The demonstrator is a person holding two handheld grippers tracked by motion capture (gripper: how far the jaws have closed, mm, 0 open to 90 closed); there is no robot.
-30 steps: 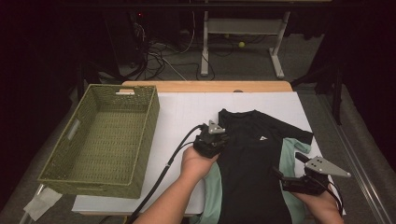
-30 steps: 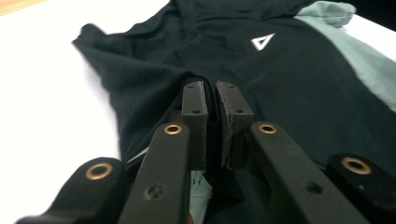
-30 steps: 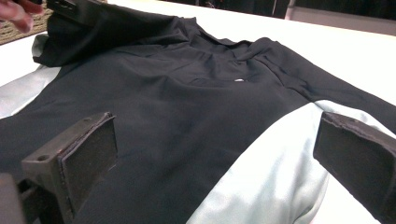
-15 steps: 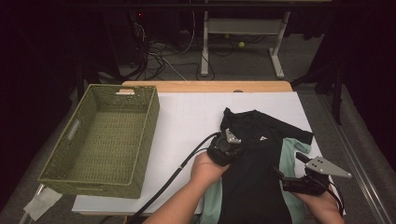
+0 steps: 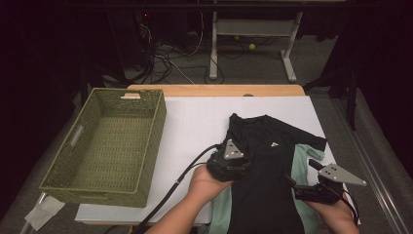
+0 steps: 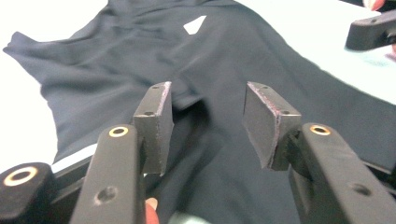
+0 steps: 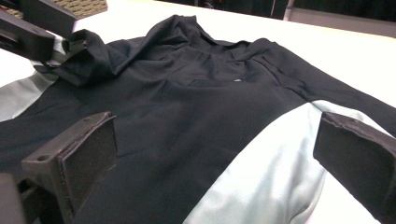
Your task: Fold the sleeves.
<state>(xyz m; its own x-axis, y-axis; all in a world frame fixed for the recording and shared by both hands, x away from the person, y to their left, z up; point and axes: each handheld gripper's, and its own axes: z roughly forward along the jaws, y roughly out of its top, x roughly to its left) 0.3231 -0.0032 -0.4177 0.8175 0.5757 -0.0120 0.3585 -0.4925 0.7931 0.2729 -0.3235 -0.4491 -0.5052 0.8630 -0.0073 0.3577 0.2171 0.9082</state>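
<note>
Left claw (image 5: 239, 168) released, jaws just been opening, pads apart over the black shirt (image 5: 265, 165) with cloth below the gap but not pinched; it sits at the shirt's left edge, a fold of the left sleeve bunched just beside it. Right claw (image 5: 298, 187) released too, jaws wide, low over the shirt's right side near the desk's (image 5: 195, 122) near right corner, nothing gripped.

Counts: two claws, one black shirt, one mint shirt (image 5: 303, 161), one basket (image 5: 109, 144).

Black shirt lies flat on the right half of the desk, collar toward the far edge, hem running off the near edge. Mint shirt lies under it, showing along both sides, more on the right.

Basket, green wicker, sits on the left edge of the desk, well apart from the shirts. Bare white desk between basket and shirts, and along the far edge behind the collar. Right sleeve reaches close to the right edge.
</note>
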